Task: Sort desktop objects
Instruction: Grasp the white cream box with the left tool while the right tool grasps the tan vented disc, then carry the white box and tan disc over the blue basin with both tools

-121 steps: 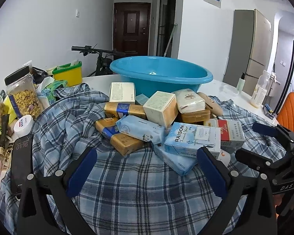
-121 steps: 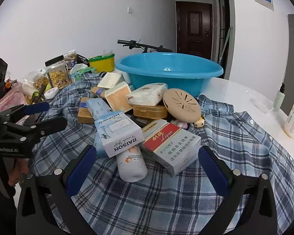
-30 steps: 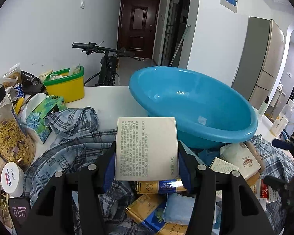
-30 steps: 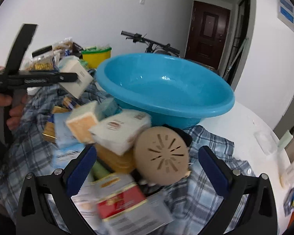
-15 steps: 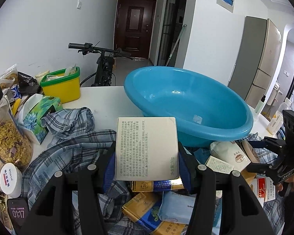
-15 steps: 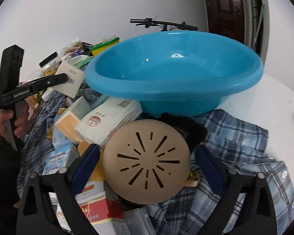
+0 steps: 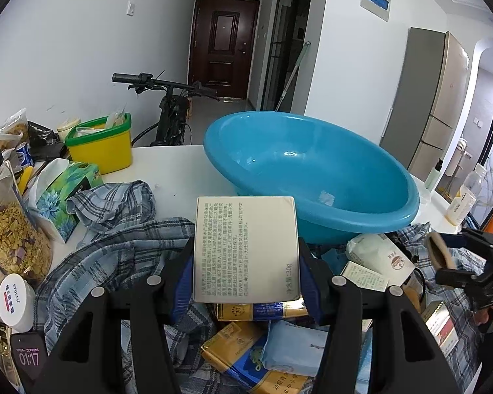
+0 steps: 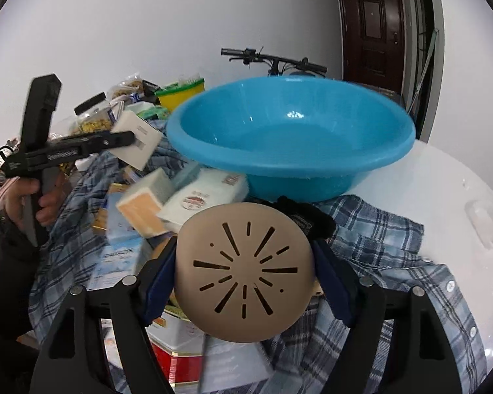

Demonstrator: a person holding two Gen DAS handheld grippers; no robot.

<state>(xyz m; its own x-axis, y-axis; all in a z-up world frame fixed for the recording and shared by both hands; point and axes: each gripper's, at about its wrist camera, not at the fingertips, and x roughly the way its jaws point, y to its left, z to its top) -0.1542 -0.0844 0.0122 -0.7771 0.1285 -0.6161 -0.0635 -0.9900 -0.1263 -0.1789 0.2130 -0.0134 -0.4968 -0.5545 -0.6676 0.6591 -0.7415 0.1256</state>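
Note:
My left gripper (image 7: 246,256) is shut on a white box with printed text (image 7: 246,229), held upright just in front of the empty blue basin (image 7: 312,170). In the right wrist view the same left gripper (image 8: 128,139) holds the white box (image 8: 141,146) left of the blue basin (image 8: 292,138). My right gripper (image 8: 245,262) is closing on a tan slotted disc (image 8: 243,272). The disc fills the gap, and both blue pads (image 8: 157,279) meet its rim. The left wrist view shows that right gripper (image 7: 443,257) far right with the tan disc (image 7: 438,252) edge-on between its fingers.
A pile of boxes and packets (image 8: 141,210) lies on a blue plaid shirt (image 8: 378,229) spread over the white table (image 8: 443,177). A red box (image 8: 177,361) sits under the disc. A yellow tub (image 7: 98,144), tissue pack (image 7: 65,190), cereal jar (image 7: 10,229) and phone (image 7: 29,358) crowd the left edge.
My right gripper has moved in on the tan disc and its jaws have narrowed from wide apart onto its rim. The left gripper still holds the white box in the same spot.

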